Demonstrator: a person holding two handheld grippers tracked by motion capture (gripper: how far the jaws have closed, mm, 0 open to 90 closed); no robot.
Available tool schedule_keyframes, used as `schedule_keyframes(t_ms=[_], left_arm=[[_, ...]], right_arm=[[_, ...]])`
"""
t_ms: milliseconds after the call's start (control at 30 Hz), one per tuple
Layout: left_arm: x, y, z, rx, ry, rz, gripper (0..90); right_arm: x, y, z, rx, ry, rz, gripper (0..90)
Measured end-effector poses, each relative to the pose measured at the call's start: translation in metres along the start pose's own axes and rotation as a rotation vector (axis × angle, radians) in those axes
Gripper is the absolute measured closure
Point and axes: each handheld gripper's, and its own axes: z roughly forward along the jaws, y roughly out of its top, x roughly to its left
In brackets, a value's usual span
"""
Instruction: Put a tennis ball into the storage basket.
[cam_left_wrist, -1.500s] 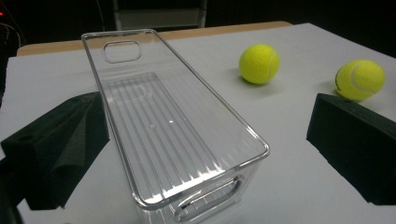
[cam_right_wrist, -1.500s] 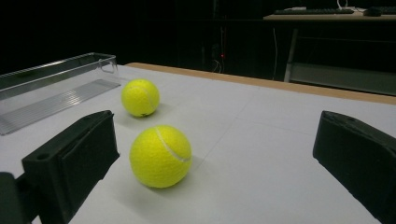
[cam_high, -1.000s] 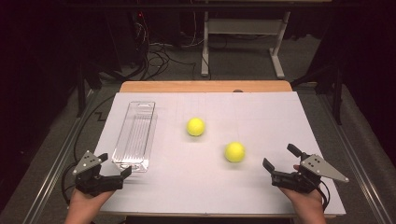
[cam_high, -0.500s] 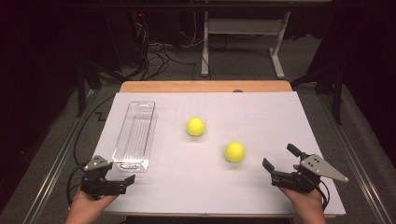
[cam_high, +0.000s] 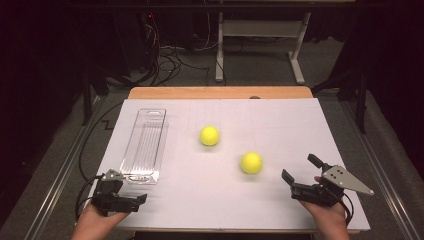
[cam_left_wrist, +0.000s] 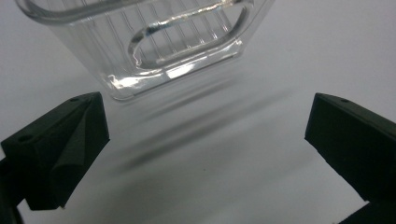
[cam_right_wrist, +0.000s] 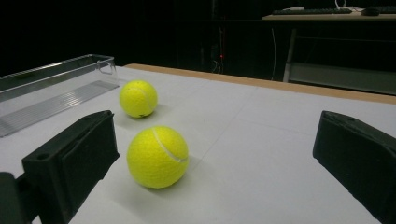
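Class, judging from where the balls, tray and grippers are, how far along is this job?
Nothing looks done: both balls lie on the table, the tray holds nothing. Left gripper and right gripper are open, holding nothing. All grasping and moving remains.

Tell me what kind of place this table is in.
Probably a lab or workshop: a white-covered wooden table on dark carpet, tangled black cables on the floor behind, and a grey metal desk frame beyond.

White surface (cam_high: 300, 125) with wooden far edge, tangled black cables on the grey floor (cam_high: 165, 55), white metal frame (cam_high: 260, 30) behind, dark surroundings
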Motion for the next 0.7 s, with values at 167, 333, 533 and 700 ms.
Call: schedule_keyframes(t_ms=[167,333,533,700], left_arm=[[-0.002,0.001,0.003,0.049,-0.012,0.001,0.7],[-0.007,0.004,0.005,0.089,-0.024,0.013,0.7],[-0.019,0.009,0.009,0.136,-0.077,0.033,0.7],[-0.038,0.017,0.016,0.187,-0.074,0.070,0.8]], right_arm=[[0.000,0.000,0.001,0.004,0.001,0.000,0.1],[0.001,0.000,0.001,0.005,0.003,-0.001,0.2],[0.001,-0.001,0.002,0.008,0.005,-0.001,0.1],[0.002,-0.001,0.003,0.010,0.011,-0.004,0.2]])
